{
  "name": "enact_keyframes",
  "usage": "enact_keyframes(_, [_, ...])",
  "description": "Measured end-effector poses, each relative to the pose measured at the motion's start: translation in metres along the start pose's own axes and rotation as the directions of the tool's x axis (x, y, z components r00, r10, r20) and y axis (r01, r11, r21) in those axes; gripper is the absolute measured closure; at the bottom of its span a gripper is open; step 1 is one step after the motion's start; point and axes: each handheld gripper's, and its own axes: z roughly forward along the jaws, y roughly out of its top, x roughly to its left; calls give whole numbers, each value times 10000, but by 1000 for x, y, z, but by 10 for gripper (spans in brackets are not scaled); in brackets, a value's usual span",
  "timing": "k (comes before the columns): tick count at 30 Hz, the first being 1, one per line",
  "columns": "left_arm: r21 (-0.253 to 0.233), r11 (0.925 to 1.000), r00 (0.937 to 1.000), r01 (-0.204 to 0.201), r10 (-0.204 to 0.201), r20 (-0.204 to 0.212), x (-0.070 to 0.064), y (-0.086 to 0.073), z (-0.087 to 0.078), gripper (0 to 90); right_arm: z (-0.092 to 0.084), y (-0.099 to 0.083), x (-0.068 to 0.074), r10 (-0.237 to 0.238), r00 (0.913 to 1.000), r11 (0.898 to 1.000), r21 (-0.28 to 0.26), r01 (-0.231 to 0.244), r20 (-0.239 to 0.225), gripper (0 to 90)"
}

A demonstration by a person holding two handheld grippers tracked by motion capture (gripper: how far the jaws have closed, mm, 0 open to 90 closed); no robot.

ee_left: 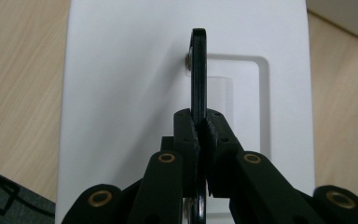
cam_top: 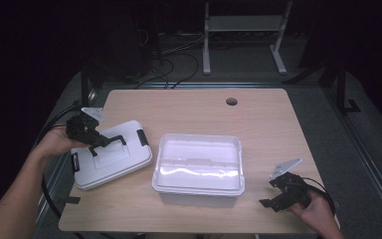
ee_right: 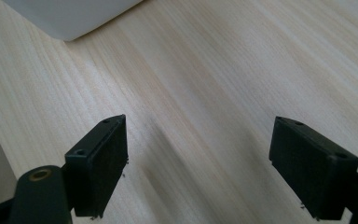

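A white lid (cam_top: 113, 163) with black latches lies on the left of the wooden table (cam_top: 204, 114). Its black handle (cam_top: 115, 140) stands raised. My left gripper (cam_top: 101, 141) is shut on that handle; in the left gripper view the pads (ee_left: 186, 135) squeeze the thin handle (ee_left: 198, 70) above the lid (ee_left: 130, 70). An open white box (cam_top: 199, 198) sits in the middle of the table, with no lid on it. My right gripper (cam_top: 271, 191) rests near the front right corner, open and holding nothing. In the right gripper view its jaws (ee_right: 205, 163) stand wide over bare wood, and a corner of the box (ee_right: 70, 16) shows at the top left.
A round cable hole (cam_top: 232, 101) is cut near the table's far edge. A white metal stand (cam_top: 243, 30) and cables lie on the dark floor behind. Bare wood stretches between the box and my right gripper.
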Motion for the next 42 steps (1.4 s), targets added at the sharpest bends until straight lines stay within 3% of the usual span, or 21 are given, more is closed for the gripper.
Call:
enact_keyframes(11, [-397, 9975, 9981, -584, 576, -211, -25, 8, -55, 849, 1, 2, 1, -6, 10000, 10000, -26, 6, -24, 189])
enact_keyframes(19, [-589, 9957, 9974, -711, 704, -150, -39, 11, -80, 849, 0, 2, 2, 7, 10000, 10000, -34, -7, -41, 188])
enact_keyframes(23, [-512, 9951, 9964, -843, 839, -108, -44, 15, -88, 849, 1, 2, 2, -27, 10000, 10000, -9, 27, -37, 188])
enact_keyframes(27, [-731, 9921, 9947, -1023, 1022, -59, -52, 23, -96, 849, 1, 3, 2, -33, 10000, 10000, -27, 33, -53, 188])
enact_keyframes(30, [-611, 9906, 9925, -1222, 1216, -140, -60, 34, -100, 849, 0, 2, 2, -26, 10000, 10000, -31, 26, -47, 188])
enact_keyframes(35, [-639, 9875, 9895, -1443, 1441, -76, -66, 46, -101, 849, 0, 3, 3, -31, 10000, 10000, -24, 31, -18, 188])
enact_keyframes(42, [-691, 9785, 9807, -1942, 1952, 80, -76, 73, -97, 849, -1, 3, 4, -85, 10000, 10000, -44, 84, -24, 188])
